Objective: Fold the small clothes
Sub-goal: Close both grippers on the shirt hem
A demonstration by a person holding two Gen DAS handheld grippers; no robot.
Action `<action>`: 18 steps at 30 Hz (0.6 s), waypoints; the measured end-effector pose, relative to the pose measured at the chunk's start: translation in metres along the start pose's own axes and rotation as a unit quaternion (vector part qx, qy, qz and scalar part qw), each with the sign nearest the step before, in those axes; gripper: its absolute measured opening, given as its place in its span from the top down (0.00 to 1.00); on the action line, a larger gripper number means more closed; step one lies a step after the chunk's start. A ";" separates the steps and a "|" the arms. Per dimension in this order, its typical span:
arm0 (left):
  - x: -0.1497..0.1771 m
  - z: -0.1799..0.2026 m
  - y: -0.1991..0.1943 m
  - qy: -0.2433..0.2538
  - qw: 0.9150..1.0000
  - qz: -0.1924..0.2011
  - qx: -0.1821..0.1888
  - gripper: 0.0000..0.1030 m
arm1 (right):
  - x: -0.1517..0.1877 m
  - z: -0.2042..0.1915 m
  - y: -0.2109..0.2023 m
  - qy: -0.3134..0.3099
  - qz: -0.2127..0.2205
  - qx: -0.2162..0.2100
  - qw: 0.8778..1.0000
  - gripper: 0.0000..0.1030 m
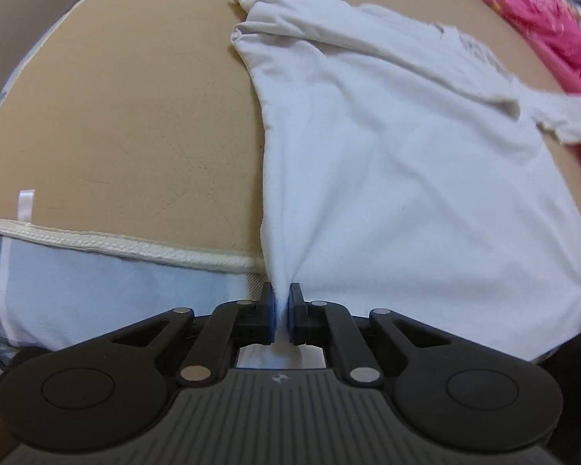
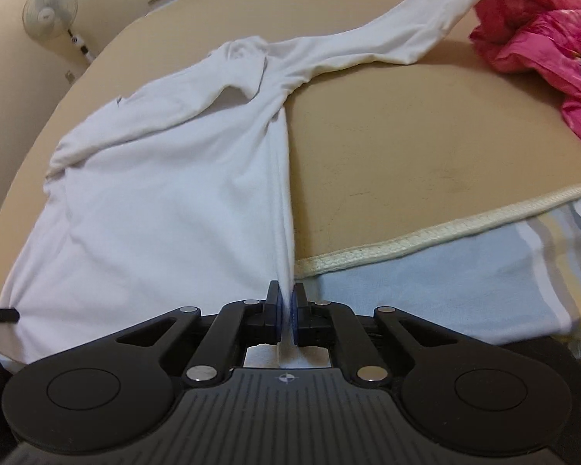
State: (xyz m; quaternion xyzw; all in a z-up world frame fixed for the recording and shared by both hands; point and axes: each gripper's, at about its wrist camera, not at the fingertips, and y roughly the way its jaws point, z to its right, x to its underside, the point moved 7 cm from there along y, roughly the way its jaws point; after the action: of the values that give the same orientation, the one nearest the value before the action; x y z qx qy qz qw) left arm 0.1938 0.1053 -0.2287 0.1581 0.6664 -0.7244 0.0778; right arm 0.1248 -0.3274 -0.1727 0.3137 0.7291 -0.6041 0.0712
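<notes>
A white long-sleeved shirt (image 1: 399,155) lies spread on a tan mat, hem toward me. My left gripper (image 1: 281,302) is shut on the hem's left corner, the cloth bunched between its blue pads. My right gripper (image 2: 289,302) is shut on the hem's right corner of the same shirt (image 2: 166,193). The shirt's body stretches away from both grippers. One sleeve lies folded across the chest; the other sleeve (image 2: 418,35) trails to the far right onto pink cloth. The left gripper's tip shows at the left edge of the right wrist view (image 2: 0,314).
The tan mat (image 1: 135,116) has a cream braided edge (image 1: 116,242) over a pale blue striped sheet (image 2: 464,283). A heap of pink clothes (image 2: 542,31) lies at the far right. A standing fan (image 2: 50,9) is by the wall at the far left.
</notes>
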 end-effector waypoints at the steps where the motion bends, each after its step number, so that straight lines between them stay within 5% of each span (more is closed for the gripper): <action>1: 0.005 -0.002 0.004 0.005 1.000 -0.007 -0.007 0.93 | 0.004 0.003 0.007 -0.002 -0.009 0.006 1.000 0.96; 4: 0.014 -0.001 0.017 0.013 1.000 -0.018 -0.021 0.93 | 0.019 0.011 0.028 0.005 -0.046 0.026 0.999 0.96; 14: 0.016 -0.006 0.016 0.016 0.999 -0.014 -0.042 0.92 | 0.031 0.011 0.012 -0.010 -0.039 0.017 0.999 0.96; 18: 0.028 -0.012 0.015 0.039 0.997 -0.007 -0.069 0.76 | 0.041 0.012 0.016 0.010 -0.067 0.024 0.997 0.94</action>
State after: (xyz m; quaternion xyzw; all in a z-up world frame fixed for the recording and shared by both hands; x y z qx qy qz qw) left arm 0.1736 0.1184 -0.2530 0.1756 0.7185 -0.6706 0.0572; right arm 0.0979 -0.3221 -0.2090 0.2717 0.7343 -0.6218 0.0156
